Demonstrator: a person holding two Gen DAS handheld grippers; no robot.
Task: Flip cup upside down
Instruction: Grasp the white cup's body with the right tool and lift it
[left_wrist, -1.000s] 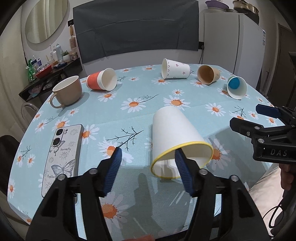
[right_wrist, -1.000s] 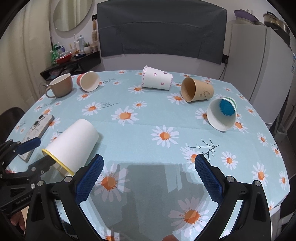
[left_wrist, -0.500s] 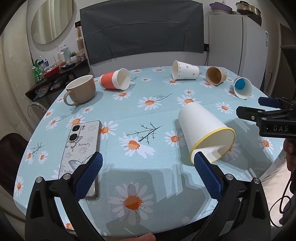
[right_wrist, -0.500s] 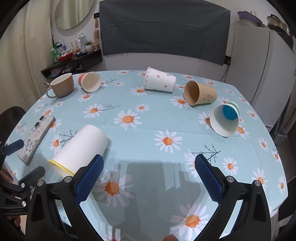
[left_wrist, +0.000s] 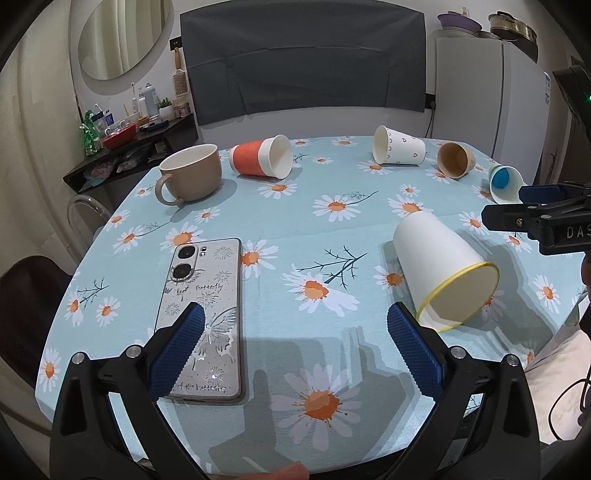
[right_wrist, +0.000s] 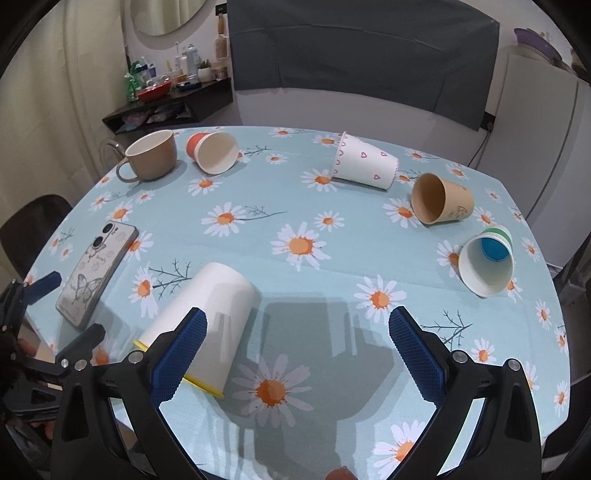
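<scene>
A white paper cup with a yellow rim (left_wrist: 441, 267) lies on its side near the table's front edge, mouth toward me. It also shows in the right wrist view (right_wrist: 207, 317). My left gripper (left_wrist: 295, 345) is open and empty, to the left of the cup, above a phone. My right gripper (right_wrist: 295, 349) is open and empty, its left finger just in front of the cup.
A phone in a butterfly case (left_wrist: 205, 317) lies at the front left. A tan mug (left_wrist: 190, 173) stands at the back left. Red (left_wrist: 260, 157), heart-print (left_wrist: 399, 146), brown (left_wrist: 456, 160) and blue-bottomed (left_wrist: 504, 182) cups lie on their sides farther back.
My left gripper has let go of the white cup's rim, opened wide and pulled back to the left. The cup lies on its side. My right gripper moved a little toward the cup.
</scene>
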